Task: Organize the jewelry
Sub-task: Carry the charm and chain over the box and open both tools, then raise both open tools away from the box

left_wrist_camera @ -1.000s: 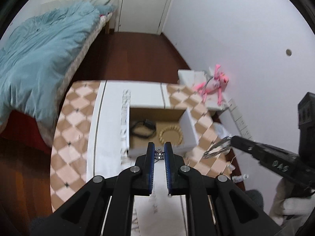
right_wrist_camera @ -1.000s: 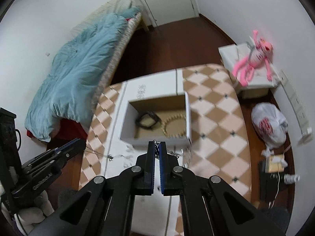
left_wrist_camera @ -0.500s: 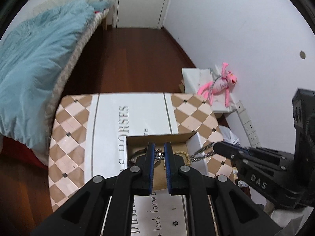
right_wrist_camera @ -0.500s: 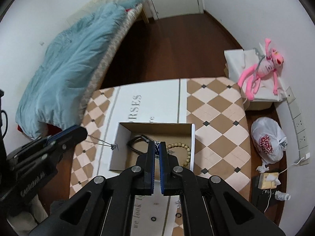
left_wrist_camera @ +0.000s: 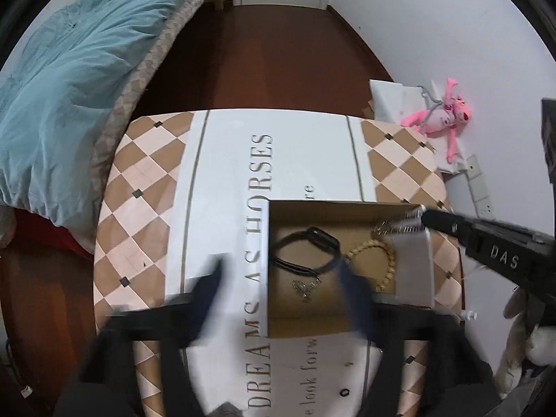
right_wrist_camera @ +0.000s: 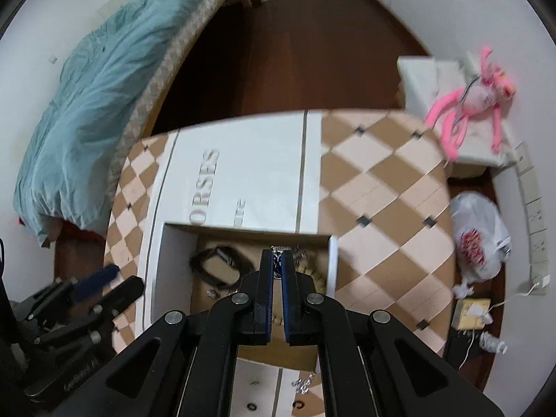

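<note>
An open cardboard box (left_wrist_camera: 411, 271) (right_wrist_camera: 166, 264) sits on the table. Inside lie a black band (left_wrist_camera: 305, 252) (right_wrist_camera: 217, 266), a beaded bracelet (left_wrist_camera: 373, 260) and a small silver chain (left_wrist_camera: 305, 286). My left gripper (left_wrist_camera: 281, 278) is open wide over the box's left wall, blurred and empty. My right gripper (right_wrist_camera: 277, 260) (left_wrist_camera: 422, 217) is shut on a silver chain (left_wrist_camera: 396, 224) (right_wrist_camera: 278, 252) and holds it over the box's right side.
The table wears a checked cloth (left_wrist_camera: 139, 187) with printed letters. Small rings and a chain (right_wrist_camera: 302, 384) lie on the near cloth. A bed with a blue quilt (left_wrist_camera: 62, 66) is left; a pink toy (left_wrist_camera: 441, 120) and a plastic bag (right_wrist_camera: 477, 236) are right.
My left gripper opened and let its silver chain fall into the box. Both grippers moved forward over the box; the right one still grips its chain.
</note>
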Tool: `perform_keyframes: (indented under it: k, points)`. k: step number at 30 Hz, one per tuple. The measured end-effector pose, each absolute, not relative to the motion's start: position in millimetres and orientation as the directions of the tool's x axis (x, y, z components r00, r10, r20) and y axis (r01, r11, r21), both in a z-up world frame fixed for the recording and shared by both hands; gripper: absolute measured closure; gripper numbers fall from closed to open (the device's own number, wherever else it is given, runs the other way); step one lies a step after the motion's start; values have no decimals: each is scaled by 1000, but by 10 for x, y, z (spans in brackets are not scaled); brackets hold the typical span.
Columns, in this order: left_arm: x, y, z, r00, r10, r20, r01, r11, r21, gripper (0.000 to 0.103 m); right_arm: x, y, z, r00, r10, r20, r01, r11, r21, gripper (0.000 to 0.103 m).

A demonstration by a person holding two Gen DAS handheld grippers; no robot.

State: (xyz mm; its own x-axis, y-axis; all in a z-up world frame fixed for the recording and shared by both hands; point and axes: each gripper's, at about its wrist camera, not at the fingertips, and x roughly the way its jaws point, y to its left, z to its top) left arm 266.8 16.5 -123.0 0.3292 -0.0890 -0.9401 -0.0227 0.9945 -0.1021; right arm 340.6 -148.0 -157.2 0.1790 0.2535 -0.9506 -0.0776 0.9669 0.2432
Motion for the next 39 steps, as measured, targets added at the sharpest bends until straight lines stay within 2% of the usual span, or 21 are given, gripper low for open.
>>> perform_keyframes:
  k: [1,2,3,5,7,8,9,10,11,12,19,25,39]
  points:
    - [2665,176,-1228,336,-79,-939,-28,995,-93,16,3394,-1494,-1586,177,254,-951,-76,967,244,97]
    - [2672,190,-1232,338,-72,-938,-32,996,-88,16,3372,-1516,-1583,183,242,-953,-75,970,232,89]
    - [2674,200,-1237,338,-59,-939,-37,996,-76,16,3341,-1531,-1575,189,233,-954,-78,972,222,72]
    - [2669,211,-1246,343,-33,-939,-44,998,-52,12,3266,-1573,-1555,206,211,-956,-79,977,198,49]
    - [2645,221,-1261,352,-12,-936,-51,998,-32,5,3184,-1588,-1539,219,183,-959,-86,982,167,48]
    - [2633,226,-1270,359,-7,-933,-54,998,-28,5,3149,-1598,-1536,223,166,-961,-83,985,151,48]
    - [2607,228,-1284,364,2,-931,-56,998,-20,5,3102,-1605,-1536,228,140,-964,-80,989,125,42]
    - [2584,224,-1300,368,13,-930,-58,998,-9,5,3042,-1614,-1540,237,115,-965,-76,992,100,36]
    - [2555,224,-1318,372,21,-928,-61,998,-1,5,2987,-1620,-1547,247,94,-964,-70,994,79,21]
    - [2531,220,-1333,375,26,-927,-61,998,3,5,2943,-1615,-1564,251,73,-965,-68,996,58,11]
    - [2363,201,-1474,380,57,-923,-67,997,34,4,2639,-1580,-1791,241,18,-970,-47,999,7,6]
    - [2285,191,-1488,386,68,-920,-73,996,43,4,2521,-1580,-1818,262,14,-965,-20,1000,9,6]
    - [1848,101,-957,514,78,-854,-81,996,42,4,2027,-1665,-1154,440,-33,-897,23,999,-25,6]
